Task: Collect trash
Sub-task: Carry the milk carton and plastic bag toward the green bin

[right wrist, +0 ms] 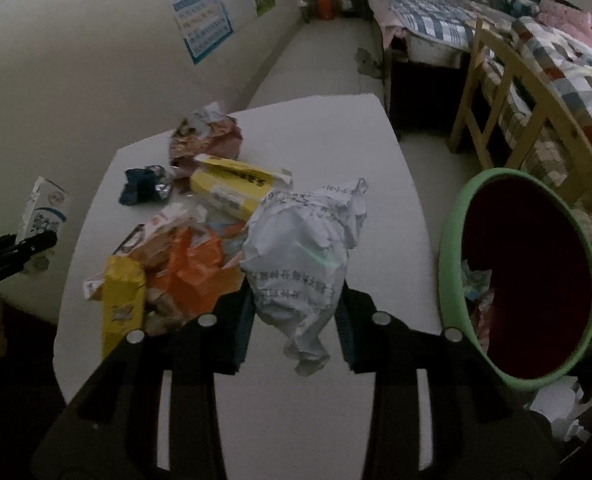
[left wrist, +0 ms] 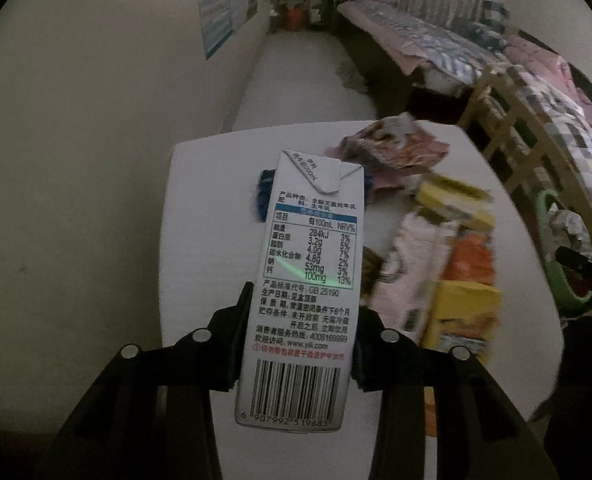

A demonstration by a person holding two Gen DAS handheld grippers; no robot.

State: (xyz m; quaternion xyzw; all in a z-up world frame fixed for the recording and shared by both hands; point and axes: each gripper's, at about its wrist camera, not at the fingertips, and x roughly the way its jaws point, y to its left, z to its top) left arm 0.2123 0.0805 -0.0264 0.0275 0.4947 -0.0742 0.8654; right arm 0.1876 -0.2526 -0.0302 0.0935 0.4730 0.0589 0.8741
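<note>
Above the white bench (right wrist: pixel 328 148), two claws, both loaded — left claw (left wrist: pixel 300 344) clenched on one milk carton (left wrist: pixel 308 264), right claw (right wrist: pixel 296 320) gripping one crumpled paper (right wrist: pixel 304 248) beside the green bin (right wrist: pixel 452 240); two yellow boxes (right wrist: pixel 232 184) remain among the wrappers.

The milk carton (left wrist: pixel 304 280) carries a nutrition table headed "每100mL" and "NRV%", with the values 284kJ 3%, 3.2g 5%, 4.0g 7%, 4.8g 2%, 53mg 3% and 100mg 13%. Below it stand "GB 25190", the hotline "4008169999" and "www.yili.com". Under the barcode is the number 6 907992 519685. The top flap seems to read "200mL". The crumpled paper (right wrist: pixel 300 256) has printed lines, too blurred to read.
</note>
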